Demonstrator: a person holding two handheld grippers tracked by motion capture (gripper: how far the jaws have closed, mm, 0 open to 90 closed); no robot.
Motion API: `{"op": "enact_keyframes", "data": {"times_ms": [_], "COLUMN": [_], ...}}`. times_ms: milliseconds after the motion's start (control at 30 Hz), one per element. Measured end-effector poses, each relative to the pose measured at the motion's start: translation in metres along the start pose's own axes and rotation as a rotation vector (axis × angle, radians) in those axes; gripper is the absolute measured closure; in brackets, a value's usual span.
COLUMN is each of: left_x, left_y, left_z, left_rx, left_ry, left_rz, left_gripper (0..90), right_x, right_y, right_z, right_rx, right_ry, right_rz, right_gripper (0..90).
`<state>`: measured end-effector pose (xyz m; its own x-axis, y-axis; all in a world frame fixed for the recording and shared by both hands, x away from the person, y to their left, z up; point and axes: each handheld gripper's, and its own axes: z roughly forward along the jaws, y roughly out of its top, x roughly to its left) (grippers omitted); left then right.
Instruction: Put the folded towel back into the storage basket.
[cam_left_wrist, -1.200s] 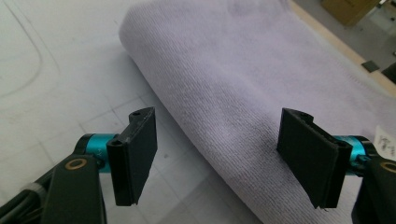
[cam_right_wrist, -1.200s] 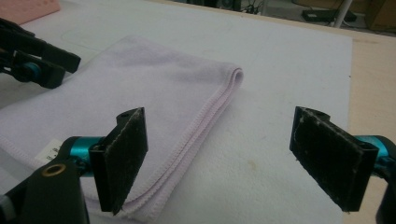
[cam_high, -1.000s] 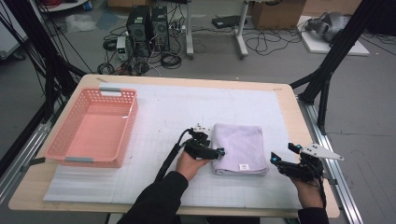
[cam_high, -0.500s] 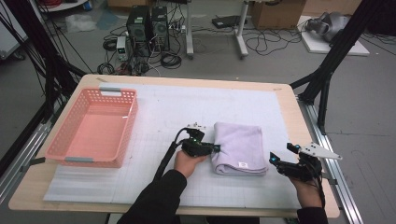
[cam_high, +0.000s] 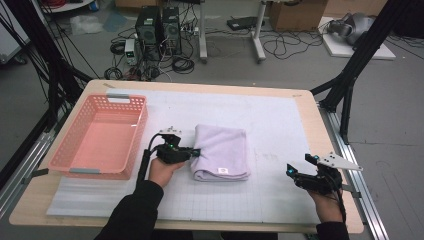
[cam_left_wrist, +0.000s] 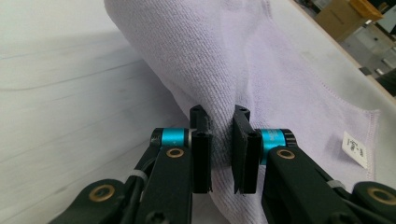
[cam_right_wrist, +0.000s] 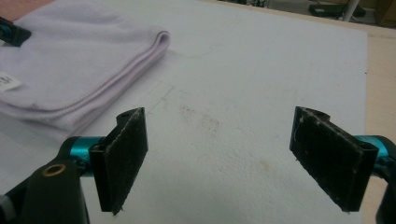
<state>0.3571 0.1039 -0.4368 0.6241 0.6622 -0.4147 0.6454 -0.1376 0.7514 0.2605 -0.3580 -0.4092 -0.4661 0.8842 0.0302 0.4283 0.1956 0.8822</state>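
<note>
Folded lilac terry towel (cam_high: 221, 159) lies on the white gridded mat (cam_high: 280, 125), near the table's middle, just right of the pink plastic lattice basket (cam_high: 100, 135) but apart from it. Small white label on the towel near its front edge.

Left gripper (cam_high: 194, 152) at the towel's left edge: jaws pinched together on the thick folded edge, cloth bunched between the pads (cam_left_wrist: 201, 154).

Right gripper (cam_high: 291, 170) well to the right of the towel, over bare mat near the table's front right corner; jaws wide apart, nothing between them (cam_right_wrist: 219, 154).
</note>
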Motion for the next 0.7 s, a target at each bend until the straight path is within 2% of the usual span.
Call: {"op": "enact_keyframes", "data": {"times_ms": [67,200,300,367,400,467,500,533,567,600,667,700], "left_x": [0.004,0.014,0.023,0.025,0.027,0.026,0.026,0.026,0.026,0.025,0.024,0.024], "left_y": [0.000,-0.002,-0.003,-0.003,-0.004,-0.004,-0.004,-0.002,-0.002,-0.002,-0.001,-0.001], "left_z": [-0.007,-0.015,-0.019,-0.019,-0.017,-0.015,-0.015,-0.011,-0.011,-0.007,-0.004,-0.002], "left_rx": [-0.005,0.007,0.006,0.007,0.007,-0.010,-0.010,-0.037,-0.037,-0.053,-0.057,-0.057], "left_ry": [0.016,0.029,0.041,0.043,0.033,0.024,0.024,0.019,0.019,0.013,0.010,0.022], "left_rz": [0.012,0.001,-0.032,-0.040,-0.071,-0.091,-0.091,-0.147,-0.147,-0.188,-0.198,-0.203], "left_gripper": [79.8,79.8,79.9,79.5,78.6,70.1,60.5,52.0,44.7,37.4,34.7,34.7], "right_x": [0.001,0.002,0.002,0.002,0.001,0.002,0.002,0.002,0.003,0.003,0.003,0.003], "right_y": [0.000,0.001,0.000,0.000,0.000,0.000,0.000,0.000,0.000,0.000,0.000,0.000], "right_z": [0.001,0.002,0.001,0.001,0.001,0.002,0.002,0.002,0.003,0.003,0.004,0.004], "right_rx": [0.004,0.003,0.005,0.003,0.004,0.006,0.008,0.010,0.009,0.009,0.010,0.010], "right_ry": [0.003,0.004,0.005,0.004,0.004,0.004,0.003,0.006,0.006,0.008,0.009,0.009], "right_rz": [-0.002,-0.007,0.003,0.000,-0.003,0.001,-0.002,-0.001,-0.003,-0.006,-0.011,-0.011], "right_gripper": [18.2,18.2,18.2,18.2,18.2,18.2,18.2,18.2,18.2,18.2,18.2,18.2]}}
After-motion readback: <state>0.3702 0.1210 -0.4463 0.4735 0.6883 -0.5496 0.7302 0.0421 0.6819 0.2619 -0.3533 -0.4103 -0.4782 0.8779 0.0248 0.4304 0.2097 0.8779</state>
